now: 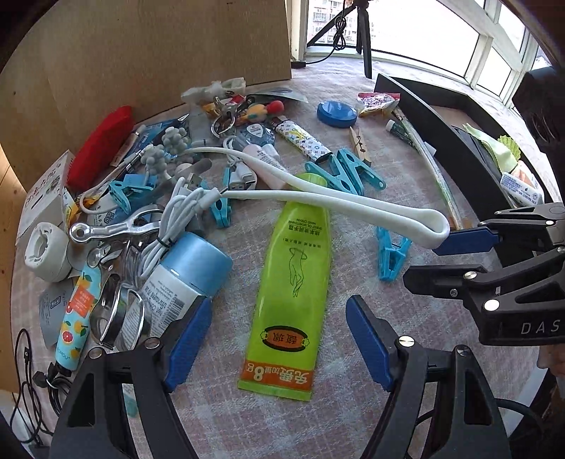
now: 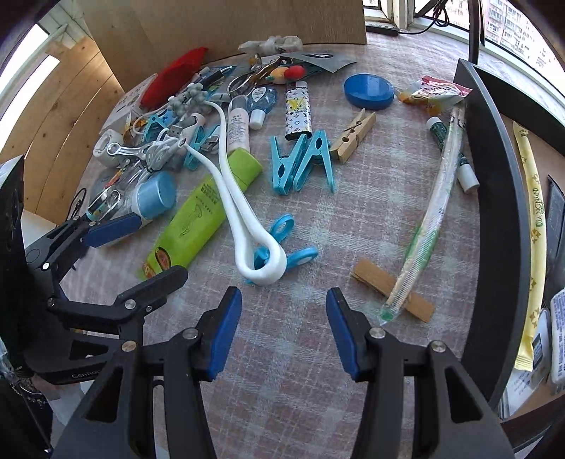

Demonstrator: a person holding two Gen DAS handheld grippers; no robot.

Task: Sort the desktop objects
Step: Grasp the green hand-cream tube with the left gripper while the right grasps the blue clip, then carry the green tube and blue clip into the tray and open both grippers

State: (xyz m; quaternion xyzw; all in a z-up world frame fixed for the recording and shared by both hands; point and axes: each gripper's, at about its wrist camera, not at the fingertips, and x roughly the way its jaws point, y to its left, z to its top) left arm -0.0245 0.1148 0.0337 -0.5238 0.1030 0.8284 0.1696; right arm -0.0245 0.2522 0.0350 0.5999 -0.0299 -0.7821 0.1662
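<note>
In the right wrist view the folded white flat cable (image 2: 233,197) lies across the green cream tube (image 2: 197,215) at centre left; the blue round lid (image 2: 369,90) lies at upper right, before the brown cardboard sheet (image 2: 247,21).

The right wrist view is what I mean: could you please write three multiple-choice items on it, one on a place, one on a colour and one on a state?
1. What does the white looped band lie across?
A. the green tube
B. the blue round lid
C. the wooden clothespin

2. What colour is the round lid?
A. red
B. blue
C. yellow

3. How does the right gripper stand?
A. shut on a peg
B. shut on nothing
C. open, holding nothing

Answers: 1 A, the band crosses the green tube near its cap; 2 B, the lid is plainly blue; 3 C, the blue pads are apart with only cloth between them.
</note>
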